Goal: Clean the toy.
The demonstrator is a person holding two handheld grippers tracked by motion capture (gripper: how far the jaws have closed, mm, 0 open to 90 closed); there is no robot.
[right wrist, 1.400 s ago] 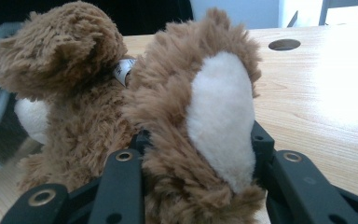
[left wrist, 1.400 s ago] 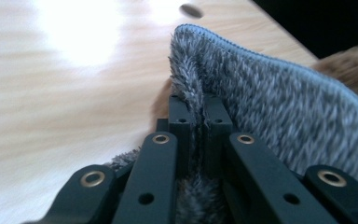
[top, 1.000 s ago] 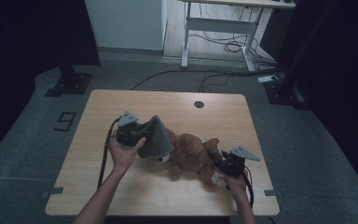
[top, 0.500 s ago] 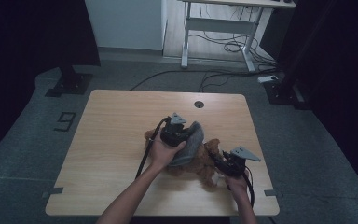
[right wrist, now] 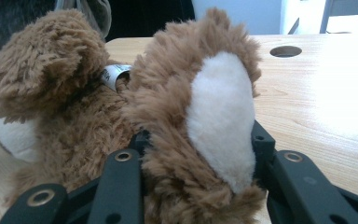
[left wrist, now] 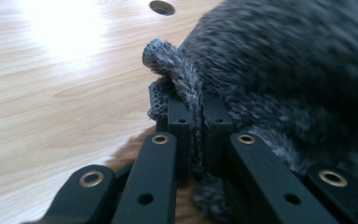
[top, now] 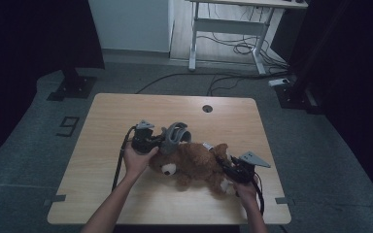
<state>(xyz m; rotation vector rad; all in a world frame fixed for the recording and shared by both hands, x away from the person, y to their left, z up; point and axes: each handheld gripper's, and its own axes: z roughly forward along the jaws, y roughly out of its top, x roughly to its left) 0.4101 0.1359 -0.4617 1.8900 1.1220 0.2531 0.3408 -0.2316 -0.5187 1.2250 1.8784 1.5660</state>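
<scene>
- Dim room; light wooden table (top: 126, 194) with round cable hole (top: 207, 108) near far edge, grey floor around, white desk frame (top: 228, 29) with loose cables at back.
- Brown teddy bear (top: 199, 165) lying on table right of centre, pale muzzle toward near edge, white tag (right wrist: 113, 74) at back.
- Grey knitted cap (top: 176, 137) lifted at bear's head end, resting against head; whether already pulled over head, hard to tell from above.
- Left gripper (top: 162, 141) at bear's head, held in left hand (top: 138, 162); jaws closed tight on rolled rim of cap, knit pinched between pads (left wrist: 181, 126) in left gripper view.
- Right gripper (top: 225, 167) at bear's lower end, near right table edge, held in right hand (top: 245, 189); jaws clamped narrowly around a brown foot with cream sole (right wrist: 221, 116), fur bulging out between fingers.
- Black cable (top: 119, 162) trailing from left gripper along forearm toward near edge.
</scene>
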